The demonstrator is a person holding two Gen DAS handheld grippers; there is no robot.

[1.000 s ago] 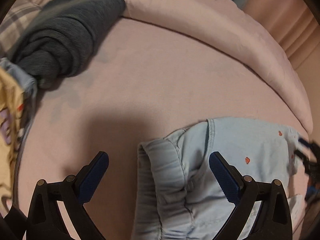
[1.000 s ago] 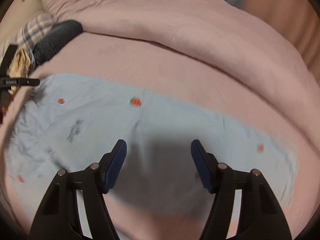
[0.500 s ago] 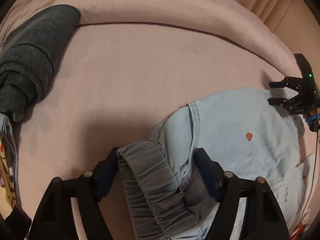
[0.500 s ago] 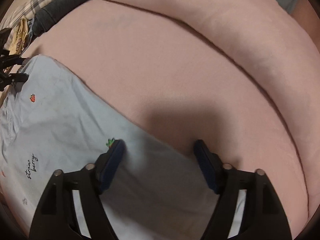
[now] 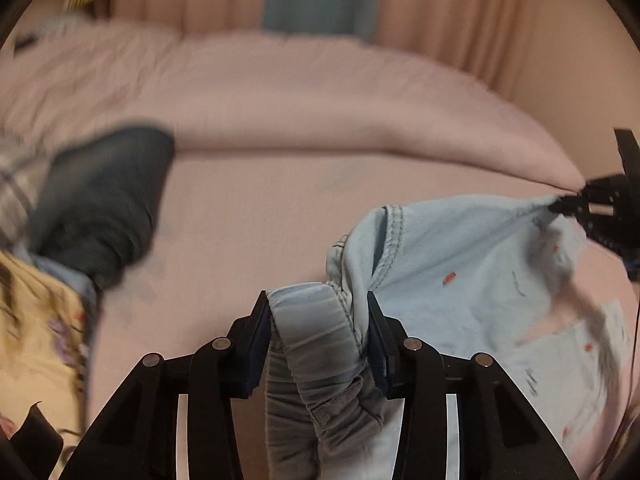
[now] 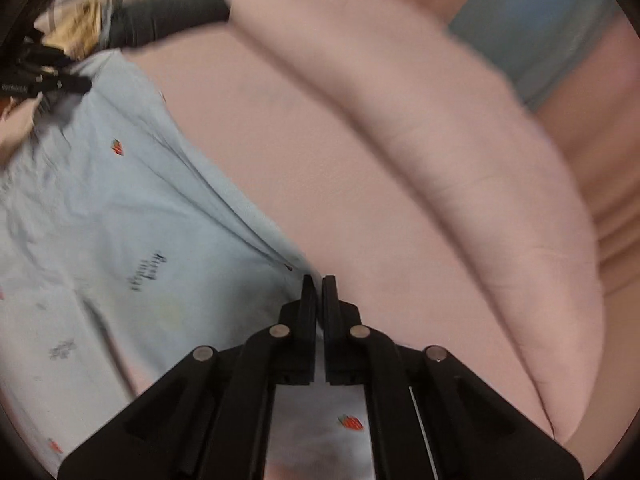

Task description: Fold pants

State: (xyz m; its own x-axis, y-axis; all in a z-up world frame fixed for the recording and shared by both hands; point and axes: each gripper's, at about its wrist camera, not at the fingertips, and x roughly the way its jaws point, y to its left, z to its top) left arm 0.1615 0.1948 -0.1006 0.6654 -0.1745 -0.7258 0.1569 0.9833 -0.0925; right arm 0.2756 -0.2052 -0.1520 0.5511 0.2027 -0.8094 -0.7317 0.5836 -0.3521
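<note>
Light blue pants [image 5: 460,264] with small red strawberry prints lie on a pink bed. My left gripper [image 5: 316,316] is shut on their gathered elastic waistband [image 5: 316,332], which bunches between the jaws. My right gripper [image 6: 319,286] is shut on the far edge of the pants [image 6: 120,216], and the cloth is pulled taut from it toward the left. The right gripper also shows in the left wrist view [image 5: 596,208], pinching the lifted edge of the cloth. The left gripper shows in the right wrist view [image 6: 44,84] at the far left.
A dark grey garment [image 5: 104,200] lies on the bed at the left, with a plaid cloth [image 5: 16,176] and a yellow printed garment [image 5: 36,332] beside it. A rolled pink duvet [image 5: 320,104] runs along the back. Pink curtains [image 5: 440,8] hang behind.
Both grippers have closed on the pants: the left on the waistband, the right on the far edge. Both have lifted and tilted up, raising the cloth off the bed.
</note>
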